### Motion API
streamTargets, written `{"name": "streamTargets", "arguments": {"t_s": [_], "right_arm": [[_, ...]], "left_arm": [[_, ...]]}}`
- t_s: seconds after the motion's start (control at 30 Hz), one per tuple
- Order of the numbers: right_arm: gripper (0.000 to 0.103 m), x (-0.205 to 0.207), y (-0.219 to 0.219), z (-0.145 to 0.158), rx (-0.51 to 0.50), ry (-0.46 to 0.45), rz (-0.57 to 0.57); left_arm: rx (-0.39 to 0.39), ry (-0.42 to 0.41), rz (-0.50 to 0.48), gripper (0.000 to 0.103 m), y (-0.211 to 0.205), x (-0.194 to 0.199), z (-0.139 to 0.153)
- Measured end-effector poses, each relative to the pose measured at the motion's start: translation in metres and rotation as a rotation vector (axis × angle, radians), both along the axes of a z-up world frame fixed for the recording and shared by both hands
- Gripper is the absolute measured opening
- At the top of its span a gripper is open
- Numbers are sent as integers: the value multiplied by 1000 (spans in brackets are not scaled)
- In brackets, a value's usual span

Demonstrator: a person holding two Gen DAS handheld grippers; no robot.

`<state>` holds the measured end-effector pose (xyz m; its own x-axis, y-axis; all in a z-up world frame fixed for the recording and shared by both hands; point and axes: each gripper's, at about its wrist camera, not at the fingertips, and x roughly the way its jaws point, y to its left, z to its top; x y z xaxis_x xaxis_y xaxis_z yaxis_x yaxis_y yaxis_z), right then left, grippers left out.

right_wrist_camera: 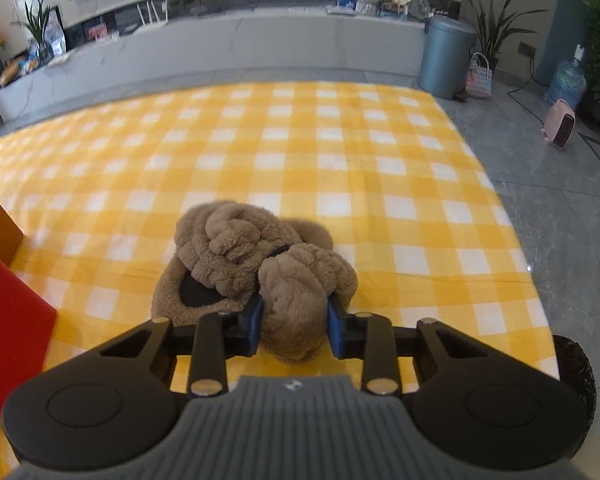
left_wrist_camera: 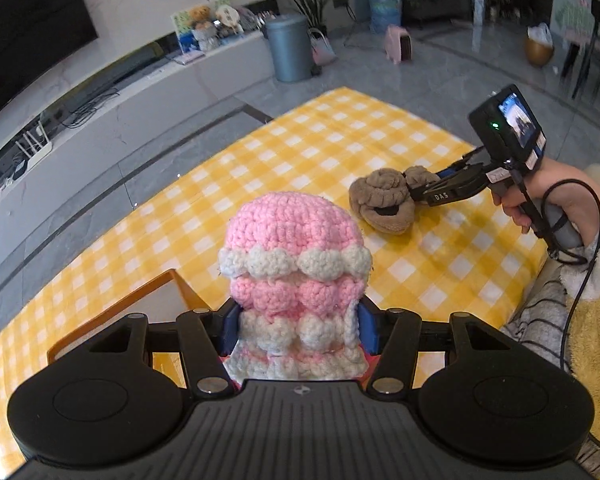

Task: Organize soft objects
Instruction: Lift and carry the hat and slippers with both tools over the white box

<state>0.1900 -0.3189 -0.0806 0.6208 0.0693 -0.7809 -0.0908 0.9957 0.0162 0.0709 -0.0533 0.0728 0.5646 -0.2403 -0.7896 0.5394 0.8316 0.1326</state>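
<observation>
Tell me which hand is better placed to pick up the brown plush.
Right. The right gripper already has its pads pressed on the brown plush lying on the cloth. The left gripper is full, holding the pink knit.

The left gripper [left_wrist_camera: 298, 330] clamps a pink-and-white crochet hat [left_wrist_camera: 294, 264] above the tabletop [left_wrist_camera: 340, 136]; near its right edge, the right gripper [left_wrist_camera: 414, 186] pinches a brown plush toy [left_wrist_camera: 380, 200].
</observation>
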Motion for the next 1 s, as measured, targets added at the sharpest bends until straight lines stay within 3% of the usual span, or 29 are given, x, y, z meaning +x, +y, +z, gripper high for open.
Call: {"name": "streamTargets", "arguments": {"t_s": [0.27,0.37,0.63,0.8,1.0], "right_arm": [[32,-21,11,44,129,-140,51],[32,-27,16,57,182,-181,70],[32,-50,48,96,304,-321,133],[32,-58,75,103,389,-306,201],[32,-76,124,114,372,-318,338]], "left_arm": [[-172,-73,98,64,41,-18,11],[-200,-111,125,64,52,-24,11],[-398,-232,304,64,91,-42,13],[-539,-250,390,64,126,-61,7],[-563,-286,529,64,168,-72,-2]]}}
